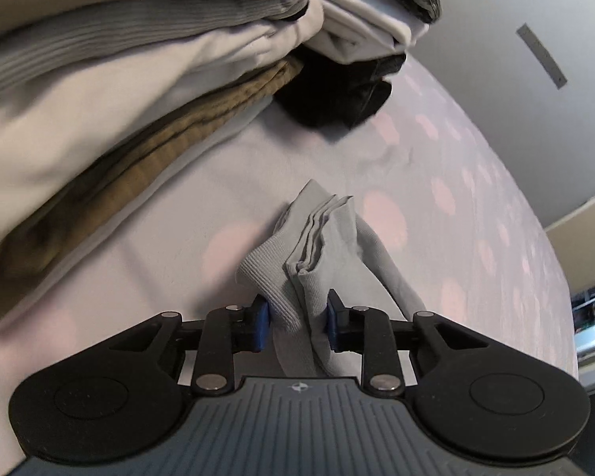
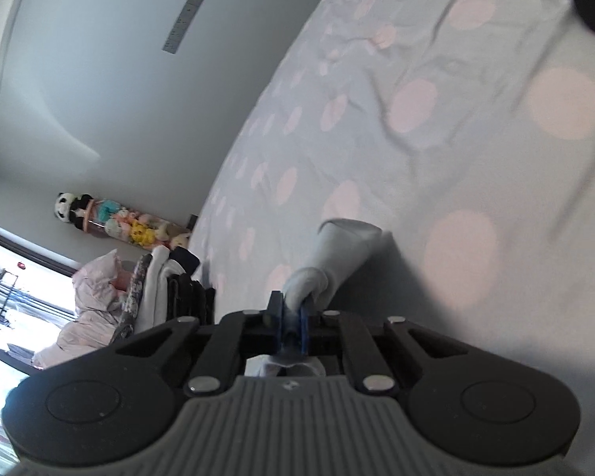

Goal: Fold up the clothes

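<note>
Left gripper (image 1: 297, 321): jaws part open, bunched grey socks (image 1: 321, 246) sitting between the blue pads, low centre of frame on the dotted bedsheet (image 1: 456, 166). Folded clothes stack (image 1: 119, 79) fills upper left. Right gripper (image 2: 291, 327): clamped on the grey sock (image 2: 337, 254), lower centre.
</note>
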Demonstrator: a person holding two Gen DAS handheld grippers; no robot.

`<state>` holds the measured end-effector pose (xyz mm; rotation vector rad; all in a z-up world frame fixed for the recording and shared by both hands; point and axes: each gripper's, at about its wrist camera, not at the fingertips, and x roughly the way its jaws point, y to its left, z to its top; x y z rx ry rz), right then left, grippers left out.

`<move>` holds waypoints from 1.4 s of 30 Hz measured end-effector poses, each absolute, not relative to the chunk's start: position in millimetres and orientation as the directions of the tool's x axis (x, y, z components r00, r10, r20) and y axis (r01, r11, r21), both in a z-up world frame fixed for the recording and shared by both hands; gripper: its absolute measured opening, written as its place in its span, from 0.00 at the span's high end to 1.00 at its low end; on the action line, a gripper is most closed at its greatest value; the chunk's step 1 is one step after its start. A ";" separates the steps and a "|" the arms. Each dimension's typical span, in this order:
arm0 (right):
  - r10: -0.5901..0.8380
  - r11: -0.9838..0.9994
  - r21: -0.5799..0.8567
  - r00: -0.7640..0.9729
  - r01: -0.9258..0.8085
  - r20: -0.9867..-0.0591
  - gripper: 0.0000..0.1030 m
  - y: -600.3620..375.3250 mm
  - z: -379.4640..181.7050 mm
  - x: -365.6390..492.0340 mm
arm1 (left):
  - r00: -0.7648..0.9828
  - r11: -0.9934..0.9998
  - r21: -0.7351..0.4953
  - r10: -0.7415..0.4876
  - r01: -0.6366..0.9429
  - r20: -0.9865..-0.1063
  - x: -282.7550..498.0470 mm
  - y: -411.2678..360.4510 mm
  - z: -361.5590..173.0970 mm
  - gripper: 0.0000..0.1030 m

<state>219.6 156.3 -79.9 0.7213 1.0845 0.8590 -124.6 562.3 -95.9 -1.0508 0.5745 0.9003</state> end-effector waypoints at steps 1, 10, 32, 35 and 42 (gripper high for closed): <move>0.860 0.504 0.834 0.222 -0.223 -0.460 0.91 145.1 -76.6 213.1 | 0.524 0.209 -0.481 0.337 -0.851 -0.782 -133.7 551.5 -93.2 0.69; 0.784 0.616 0.773 0.216 -0.151 -0.582 0.91 32.9 -78.4 134.2 | 0.507 0.273 -0.436 0.306 -0.857 -0.806 -214.7 449.7 -82.4 0.69; 0.653 0.745 0.515 0.306 -0.424 -0.693 0.58 28.4 -83.5 98.7 | 0.547 0.466 -0.325 0.496 -0.823 -0.674 -267.7 375.0 -87.2 0.31; 0.669 0.725 0.532 0.265 -0.437 -0.694 0.51 46.1 -85.9 120.4 | 0.552 0.510 -0.271 0.549 -0.816 -0.628 -256.8 371.2 -77.1 0.31; 0.624 0.738 0.456 0.247 -0.498 -0.741 0.53 94.7 -74.0 157.7 | 0.556 0.600 -0.205 0.486 -0.773 -0.675 -200.4 395.4 -88.6 0.31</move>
